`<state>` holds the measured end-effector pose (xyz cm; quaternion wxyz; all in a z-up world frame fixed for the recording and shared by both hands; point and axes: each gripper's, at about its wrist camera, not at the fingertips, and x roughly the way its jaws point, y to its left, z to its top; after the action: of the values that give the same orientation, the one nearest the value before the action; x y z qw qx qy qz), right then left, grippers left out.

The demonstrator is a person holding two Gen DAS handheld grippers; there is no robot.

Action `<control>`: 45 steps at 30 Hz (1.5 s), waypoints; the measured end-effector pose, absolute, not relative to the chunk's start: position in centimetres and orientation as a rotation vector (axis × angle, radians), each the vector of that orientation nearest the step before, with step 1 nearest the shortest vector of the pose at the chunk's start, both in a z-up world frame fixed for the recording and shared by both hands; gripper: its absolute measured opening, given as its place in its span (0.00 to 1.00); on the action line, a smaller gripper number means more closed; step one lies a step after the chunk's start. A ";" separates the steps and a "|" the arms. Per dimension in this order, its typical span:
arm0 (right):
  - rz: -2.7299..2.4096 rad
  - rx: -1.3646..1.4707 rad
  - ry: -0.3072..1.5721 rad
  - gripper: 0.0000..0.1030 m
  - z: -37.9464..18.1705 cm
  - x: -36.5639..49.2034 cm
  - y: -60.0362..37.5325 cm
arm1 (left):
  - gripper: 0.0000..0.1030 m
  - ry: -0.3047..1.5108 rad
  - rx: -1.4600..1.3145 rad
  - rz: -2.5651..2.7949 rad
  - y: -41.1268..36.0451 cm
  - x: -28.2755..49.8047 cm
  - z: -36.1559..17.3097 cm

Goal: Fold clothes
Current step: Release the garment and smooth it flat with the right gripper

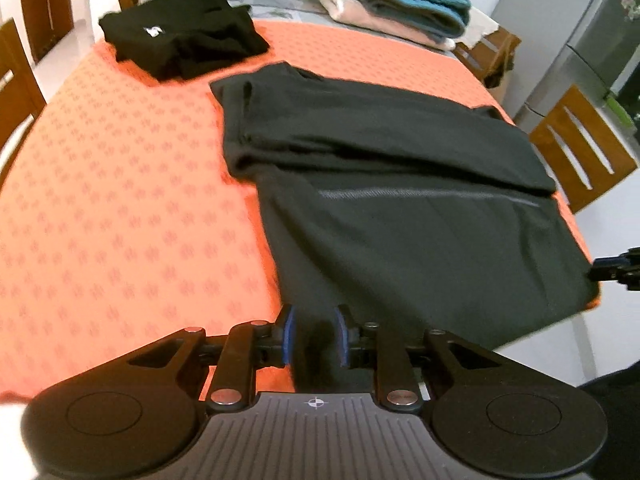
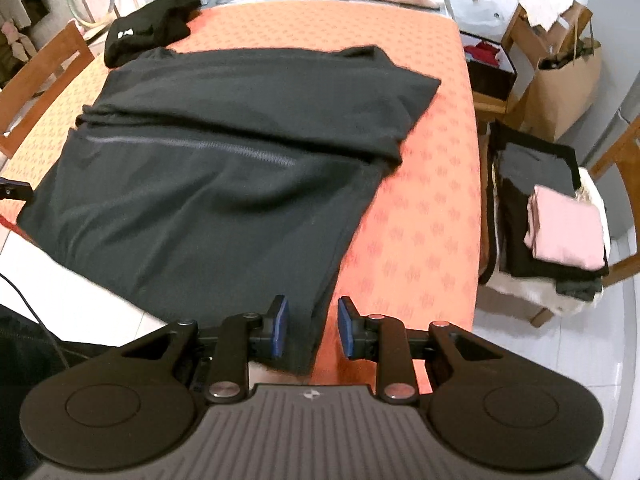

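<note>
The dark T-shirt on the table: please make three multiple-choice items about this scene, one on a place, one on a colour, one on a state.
1. Where does the smaller folded black garment lie?
A. far left part of the table
B. on a chair
C. on the floor

2. What colour is the tablecloth?
A. blue
B. orange
C. white

3. How does the dark T-shirt lie?
A. rolled up
B. hanging from a chair
C. top part folded down over its body

Key:
1 A, it rests beyond the T-shirt, at the left.
2 B, orange with a repeated pattern.
3 C, a folded layer crosses its middle.
</note>
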<state>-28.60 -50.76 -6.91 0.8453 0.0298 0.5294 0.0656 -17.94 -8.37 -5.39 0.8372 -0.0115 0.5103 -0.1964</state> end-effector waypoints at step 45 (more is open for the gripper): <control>0.141 -0.072 1.100 0.24 -3.9 -28.3 -51.2 | 0.16 0.976 -0.115 -0.317 -5.2 -20.1 -3.5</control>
<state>-28.30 -51.20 -3.85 0.8497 -0.0343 0.5219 0.0670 -20.07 -5.23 -3.52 0.8697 -0.0550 0.4665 -0.1514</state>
